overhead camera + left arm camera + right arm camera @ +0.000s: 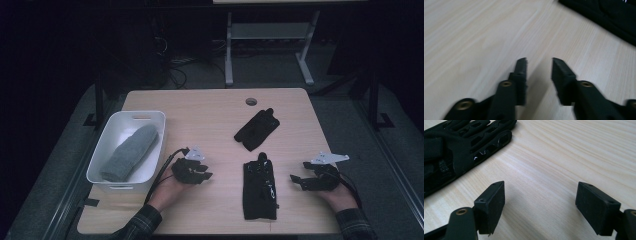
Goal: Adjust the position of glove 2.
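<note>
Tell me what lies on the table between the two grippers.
In the high view, a flat black glove lies between the left gripper and the right gripper, with bare wood on either side of it.

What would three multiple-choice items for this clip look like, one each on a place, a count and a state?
1. Where does the rolled grey towel lie?
A. On the bare table by the round hole
B. Inside the white bin
C. Under the right gripper

2. How many black gloves lie on the table?
A. One
B. Two
C. Four

3. How do the fingers of the right gripper stand?
A. Wide apart, with nothing between them
B. Clamped on a glove
C. Closed on the towel

Answers: 1 B, since the high view shows the towel lying within the bin's walls at the table's left. 2 B, since one glove lies near the hole and another glove lies between the hands. 3 A, since the right gripper view shows bare wood between its fingers.
</note>
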A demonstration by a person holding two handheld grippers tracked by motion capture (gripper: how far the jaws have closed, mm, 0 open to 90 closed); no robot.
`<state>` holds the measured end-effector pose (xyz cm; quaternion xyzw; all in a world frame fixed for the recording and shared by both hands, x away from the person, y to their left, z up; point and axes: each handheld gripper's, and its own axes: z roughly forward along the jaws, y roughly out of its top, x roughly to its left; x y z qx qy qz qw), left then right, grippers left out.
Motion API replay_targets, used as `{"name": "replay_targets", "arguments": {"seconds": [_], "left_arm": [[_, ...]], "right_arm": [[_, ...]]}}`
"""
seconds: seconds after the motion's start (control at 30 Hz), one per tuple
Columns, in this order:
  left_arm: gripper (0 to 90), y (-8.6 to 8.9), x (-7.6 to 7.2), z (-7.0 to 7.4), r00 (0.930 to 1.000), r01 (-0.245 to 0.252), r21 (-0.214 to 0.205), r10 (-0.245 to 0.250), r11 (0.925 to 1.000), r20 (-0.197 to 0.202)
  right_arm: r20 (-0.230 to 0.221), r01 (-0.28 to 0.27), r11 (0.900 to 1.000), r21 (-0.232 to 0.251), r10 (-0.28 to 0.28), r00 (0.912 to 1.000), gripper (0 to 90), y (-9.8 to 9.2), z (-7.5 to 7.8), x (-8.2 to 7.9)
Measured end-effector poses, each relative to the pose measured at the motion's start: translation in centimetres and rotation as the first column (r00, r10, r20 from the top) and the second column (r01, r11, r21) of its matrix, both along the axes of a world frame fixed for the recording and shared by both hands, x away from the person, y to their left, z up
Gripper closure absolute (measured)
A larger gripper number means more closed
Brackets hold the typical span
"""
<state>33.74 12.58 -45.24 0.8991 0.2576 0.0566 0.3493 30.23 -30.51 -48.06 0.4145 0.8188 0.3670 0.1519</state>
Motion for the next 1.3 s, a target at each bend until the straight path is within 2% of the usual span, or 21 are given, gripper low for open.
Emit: {"name": "replay_targets", "arguments": {"seconds": [0.1,0.13,0.3,0.53,0.6,0.77,0.9,1.0,1.03,1.07,1.1,1.17,1.23,1.3], "left_arm": [[86.2,-0.9,1.0,0.6,0.9999,0.014,-0.019,-0.015,0.9997,-0.005],[89.2,-1.2,1.5,0.9,0.9997,0.026,-0.012,-0.026,0.9996,-0.001],[89.4,-3.3,4.3,1.8,0.9983,0.055,-0.015,-0.054,0.9984,0.021],[89.4,-6.3,8.5,2.6,0.9979,0.051,-0.062,-0.048,0.9968,0.042],[89.4,-7.1,9.5,2.7,0.9976,0.054,-0.083,-0.050,0.9951,0.048],[89.4,-9.4,11.9,2.1,0.9973,0.057,-0.102,-0.052,0.9931,0.052],[89.4,-11.0,13.5,1.3,0.9971,0.058,-0.093,-0.053,0.9940,0.054],[89.4,-11.7,14.3,0.4,0.9981,0.044,-0.059,-0.041,0.9973,0.046],[89.4,-11.8,14.6,0.1,0.9976,0.052,-0.035,-0.050,0.9980,0.047],[89.4,-12.0,14.7,-0.3,0.9986,0.041,-0.035,-0.040,0.9985,0.035],[89.4,-11.9,14.8,-0.6,0.9980,0.050,-0.001,-0.050,0.9988,0.039],[89.5,-12.0,14.8,-1.2,0.9984,0.048,0.009,-0.049,0.9988,0.031],[89.5,-11.9,14.7,-1.3,0.9988,0.043,-0.005,-0.042,0.9991,0.026],[89.6,-11.7,14.5,-1.3,0.9987,0.043,0.001,-0.043,0.9991,0.028]], "right_arm": [[0.012,-0.006,0.9999,-0.009,0.006,0.9999,19.1,0.1,-0.2,0.0],[0.016,-0.006,0.9999,-0.015,0.006,0.9999,18.5,0.2,-0.2,0.0],[0.010,-0.009,0.9998,-0.017,0.009,0.9999,15.9,0.3,-0.2,0.0],[0.006,-0.010,0.9998,-0.018,0.010,0.9999,14.2,0.3,-0.2,0.0],[0.006,-0.009,0.9998,-0.018,0.009,0.9999,14.2,0.3,-0.2,0.0],[0.006,-0.005,0.9998,-0.019,0.005,1.0000,14.1,0.3,-0.2,0.0],[0.005,-0.004,0.9998,-0.019,0.004,1.0000,14.1,0.3,-0.2,0.0],[0.005,-0.004,0.9998,-0.019,0.004,1.0000,14.1,0.3,-0.2,0.0],[0.005,-0.004,0.9998,-0.018,0.004,1.0000,14.1,0.3,-0.2,0.0],[0.005,-0.004,0.9998,-0.018,0.004,1.0000,14.1,0.3,-0.2,0.0],[0.005,-0.005,0.9998,-0.019,0.006,1.0000,14.1,0.3,-0.2,0.0],[0.005,-0.005,0.9998,-0.019,0.005,1.0000,14.0,0.3,-0.2,0.0],[0.002,-0.005,0.9998,-0.018,0.005,1.0000,14.0,0.3,-0.2,0.0],[0.001,-0.005,0.9998,-0.017,0.005,1.0000,14.0,0.3,-0.2,0.0]]}}
